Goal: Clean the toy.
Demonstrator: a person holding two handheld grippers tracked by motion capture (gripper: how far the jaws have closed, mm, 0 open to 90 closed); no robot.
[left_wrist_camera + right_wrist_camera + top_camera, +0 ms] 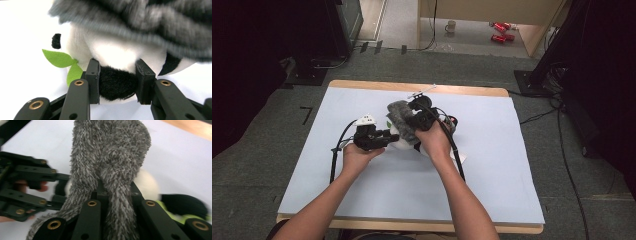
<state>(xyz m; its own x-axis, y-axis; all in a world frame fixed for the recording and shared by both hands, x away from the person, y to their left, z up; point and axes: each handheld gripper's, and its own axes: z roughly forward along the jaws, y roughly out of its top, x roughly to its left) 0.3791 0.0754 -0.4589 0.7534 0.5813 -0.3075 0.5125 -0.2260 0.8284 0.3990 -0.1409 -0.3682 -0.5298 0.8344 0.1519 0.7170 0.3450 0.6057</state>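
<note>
Your left gripper [117,83] is clamping the panda toy's [120,52] black limb, a grip the left gripper view is showing beside a green leaf [60,58]. Your right gripper [116,195] is pinching the grey furry cloth [110,152] over the panda. Both forearms are reaching mid-table; the light blue mat [512,150] is lying open all around.

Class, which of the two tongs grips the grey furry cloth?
The right tongs, shut on the grey furry cloth; the left tongs clamp the panda toy's black paw.
</note>
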